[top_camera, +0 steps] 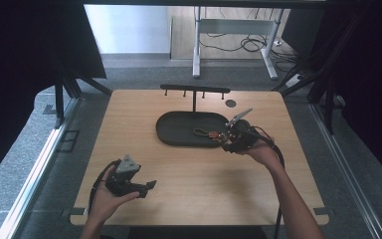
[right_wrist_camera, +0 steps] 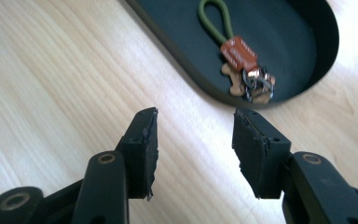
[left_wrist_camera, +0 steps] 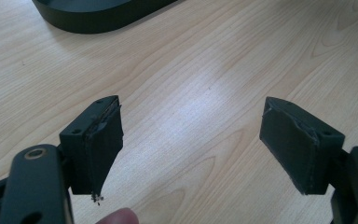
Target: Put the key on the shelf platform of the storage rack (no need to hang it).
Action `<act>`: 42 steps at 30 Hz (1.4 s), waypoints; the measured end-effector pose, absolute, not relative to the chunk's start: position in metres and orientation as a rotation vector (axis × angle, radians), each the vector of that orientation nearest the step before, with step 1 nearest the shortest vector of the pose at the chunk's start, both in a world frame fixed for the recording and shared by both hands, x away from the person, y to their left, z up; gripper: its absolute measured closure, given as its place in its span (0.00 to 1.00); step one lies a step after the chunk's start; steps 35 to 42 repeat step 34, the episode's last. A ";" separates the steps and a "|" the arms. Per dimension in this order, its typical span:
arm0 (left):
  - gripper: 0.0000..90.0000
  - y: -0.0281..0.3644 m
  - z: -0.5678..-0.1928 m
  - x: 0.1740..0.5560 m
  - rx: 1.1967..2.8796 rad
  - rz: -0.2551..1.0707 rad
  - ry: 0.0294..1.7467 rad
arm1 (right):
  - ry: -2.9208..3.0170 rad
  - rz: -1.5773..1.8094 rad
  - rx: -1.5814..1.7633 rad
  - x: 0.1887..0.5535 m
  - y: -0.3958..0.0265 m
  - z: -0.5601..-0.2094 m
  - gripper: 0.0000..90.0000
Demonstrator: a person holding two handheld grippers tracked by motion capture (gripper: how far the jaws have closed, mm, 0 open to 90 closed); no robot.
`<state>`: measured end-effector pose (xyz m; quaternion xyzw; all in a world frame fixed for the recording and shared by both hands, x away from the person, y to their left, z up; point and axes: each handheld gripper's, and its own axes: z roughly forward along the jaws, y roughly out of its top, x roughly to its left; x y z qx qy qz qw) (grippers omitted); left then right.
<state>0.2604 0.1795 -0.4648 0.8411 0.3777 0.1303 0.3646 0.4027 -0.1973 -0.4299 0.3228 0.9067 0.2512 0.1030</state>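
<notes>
A keychain with an olive cord loop, a brown leather tab and metal rings lies in the right end of a dark oval tray; from above the keychain looks small. My right gripper hovers just off the tray's right end, jaws apart and empty. In the right gripper view the right gripper stands over bare wood, short of the tray rim. My left gripper rests near the table's front left, held in a hand. Its jaws stand wide over wood in the left gripper view, nothing between them.
A black rack with small pegs stands behind the tray. A small dark disc lies at the back right of the wooden table. Black frame posts and curtains flank both sides. A fingertip shows at the bottom of the left gripper view.
</notes>
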 end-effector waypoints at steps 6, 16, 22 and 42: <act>0.24 0.178 -0.465 0.261 2.169 0.337 0.974 | 2.633 0.801 0.974 0.381 -0.214 -0.440 0.56; 0.24 0.176 -0.466 0.260 2.175 0.337 0.969 | 2.571 0.847 1.004 0.344 -0.236 -0.467 0.57; 0.24 0.174 -0.466 0.260 2.179 0.338 0.967 | 2.573 0.843 1.006 0.330 -0.238 -0.483 0.56; 0.24 0.168 -0.468 0.261 2.188 0.320 0.965 | 2.479 0.854 1.033 0.319 -0.242 -0.484 0.45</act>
